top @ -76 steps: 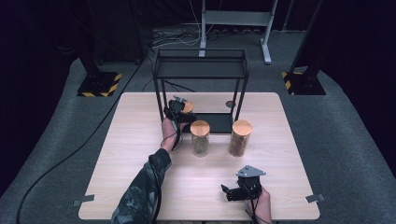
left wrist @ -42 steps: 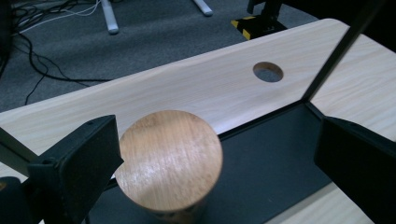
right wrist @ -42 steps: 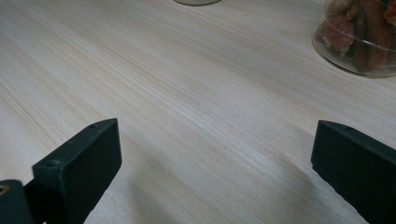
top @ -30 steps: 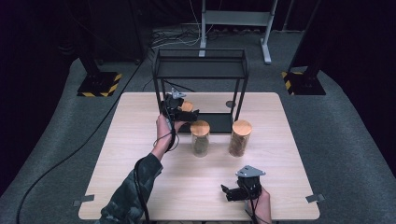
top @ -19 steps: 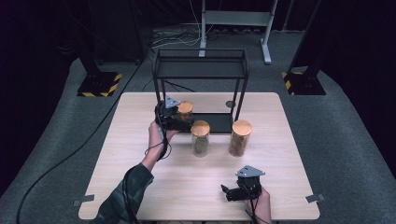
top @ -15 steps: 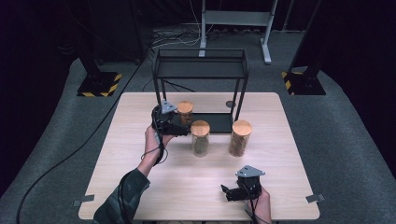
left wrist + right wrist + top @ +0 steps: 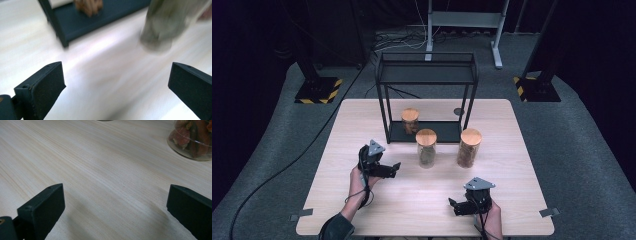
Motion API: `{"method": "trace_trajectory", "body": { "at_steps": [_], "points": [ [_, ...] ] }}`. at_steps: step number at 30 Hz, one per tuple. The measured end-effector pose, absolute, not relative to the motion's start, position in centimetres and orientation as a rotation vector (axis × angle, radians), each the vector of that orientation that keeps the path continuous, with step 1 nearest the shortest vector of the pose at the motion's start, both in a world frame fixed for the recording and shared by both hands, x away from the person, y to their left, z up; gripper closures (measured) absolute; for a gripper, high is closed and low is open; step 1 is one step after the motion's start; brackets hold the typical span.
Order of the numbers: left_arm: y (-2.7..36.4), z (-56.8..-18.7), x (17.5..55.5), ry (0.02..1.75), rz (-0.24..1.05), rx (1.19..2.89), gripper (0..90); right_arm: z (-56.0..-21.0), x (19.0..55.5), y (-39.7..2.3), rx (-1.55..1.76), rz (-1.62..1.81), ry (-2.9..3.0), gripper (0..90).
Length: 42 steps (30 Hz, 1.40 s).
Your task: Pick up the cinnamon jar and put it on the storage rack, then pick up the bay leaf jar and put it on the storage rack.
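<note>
You are holding the left gripper (image 7: 396,168) wide open and empty, pointing at the middle jar (image 7: 426,148). Your right gripper (image 7: 452,205) is idling, equally open, near the tabletop's (image 7: 522,150) front edge.

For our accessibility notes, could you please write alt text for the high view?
A person holds the open left gripper beside the middle jar on a wooden table; another jar stands right, a third on the black shelf.

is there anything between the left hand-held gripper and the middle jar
No. In the high view only bare table separates the open left hand-held gripper from the middle jar; the left gripper view shows the same.
</note>
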<state>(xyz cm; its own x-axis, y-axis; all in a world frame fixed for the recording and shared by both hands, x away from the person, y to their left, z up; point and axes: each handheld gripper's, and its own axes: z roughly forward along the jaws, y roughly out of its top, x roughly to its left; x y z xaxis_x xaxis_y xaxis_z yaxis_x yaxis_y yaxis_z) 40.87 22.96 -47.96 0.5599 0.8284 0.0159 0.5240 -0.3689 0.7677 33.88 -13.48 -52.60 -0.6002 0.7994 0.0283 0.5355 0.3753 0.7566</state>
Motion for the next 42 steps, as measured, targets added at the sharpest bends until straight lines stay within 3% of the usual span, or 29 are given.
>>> {"method": "trace_trajectory", "body": {
  "at_steps": [16, 42],
  "points": [
    [28.0, -52.8, 35.5, 1.203, 0.521, 2.034, 0.2, -52.7, 33.9, -13.3, 1.156, 1.047, 2.311, 0.8],
    [28.3, -53.0, 35.4, 1.271, 0.531, 2.056, 0.1, -52.7, 33.6, -12.8, 1.156, 0.978, 2.255, 0.0]
  ]
}}
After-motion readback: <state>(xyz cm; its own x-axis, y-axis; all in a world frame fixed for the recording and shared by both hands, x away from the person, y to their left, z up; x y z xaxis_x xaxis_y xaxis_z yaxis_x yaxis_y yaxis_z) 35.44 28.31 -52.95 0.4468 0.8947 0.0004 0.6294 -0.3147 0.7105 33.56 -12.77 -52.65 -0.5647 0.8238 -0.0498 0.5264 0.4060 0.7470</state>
